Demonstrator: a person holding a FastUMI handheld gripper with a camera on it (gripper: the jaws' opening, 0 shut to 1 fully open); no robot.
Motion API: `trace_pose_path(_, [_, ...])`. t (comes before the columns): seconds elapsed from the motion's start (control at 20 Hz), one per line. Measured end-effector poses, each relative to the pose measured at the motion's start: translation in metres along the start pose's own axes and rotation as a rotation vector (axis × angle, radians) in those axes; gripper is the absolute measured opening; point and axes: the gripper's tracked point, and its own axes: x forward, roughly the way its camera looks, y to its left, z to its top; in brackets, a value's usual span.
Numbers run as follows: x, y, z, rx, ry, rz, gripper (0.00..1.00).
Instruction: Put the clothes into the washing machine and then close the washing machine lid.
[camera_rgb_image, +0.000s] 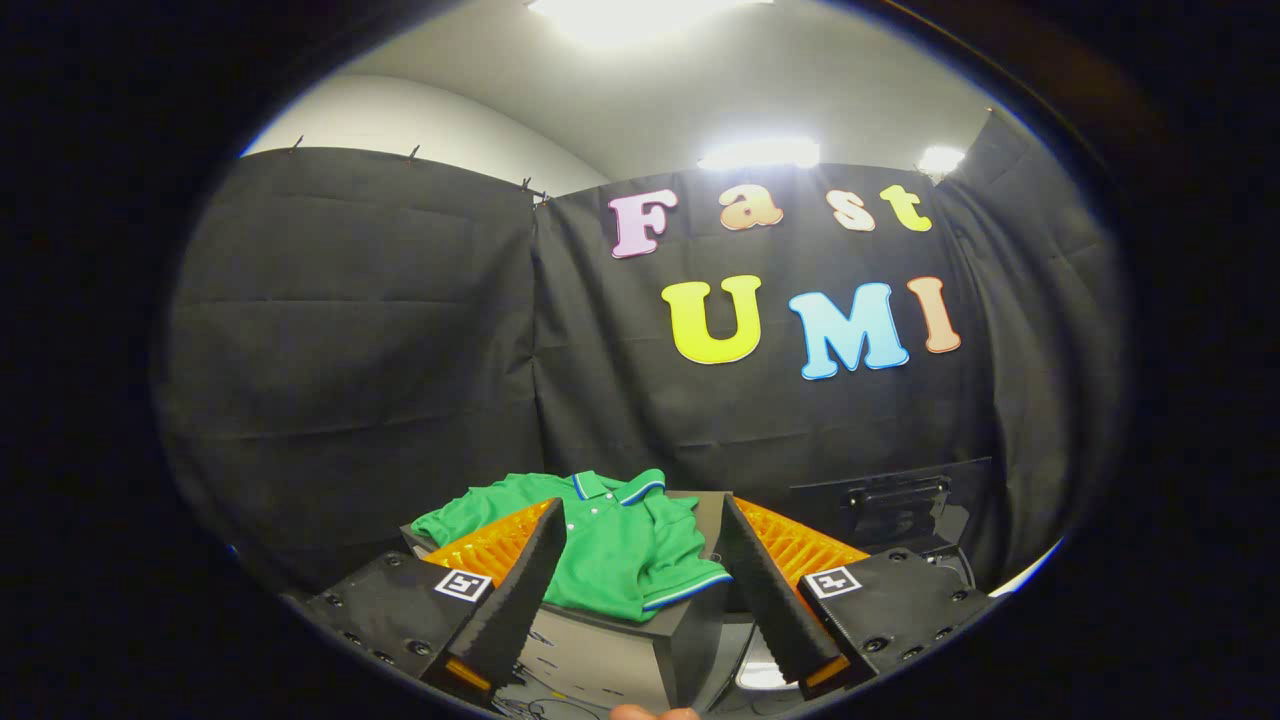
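Two fingers spread, claw (640, 520) framing green shirt (620, 545)

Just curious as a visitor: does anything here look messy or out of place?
The green polo shirt lies crumpled on a dark box-like stand, one sleeve hanging over its edge. The gripper has its jaws spread open with the shirt between and beyond them. Nothing looks damaged.

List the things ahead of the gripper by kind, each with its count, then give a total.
Green polo shirt, lying on the dark box: 1
Dark box under the shirt: 1
Dark appliance with a handle, beyond the right finger: 1
Gripper, fingers open and clear of the shirt: 1
Total: 4
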Motion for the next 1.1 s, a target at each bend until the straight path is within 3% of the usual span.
trace_pose_path(0.25, [0.055, 0.056, 0.001, -0.026, 0.12, 0.072, 0.98])
trace_pose_path(0.75, [0.157, 0.081, -0.057, -0.038, 0.388, 0.025, 0.98])
trace_pose_path(1.1, [0.18, 0.092, -0.101, -0.044, 0.512, 0.022, 0.98])
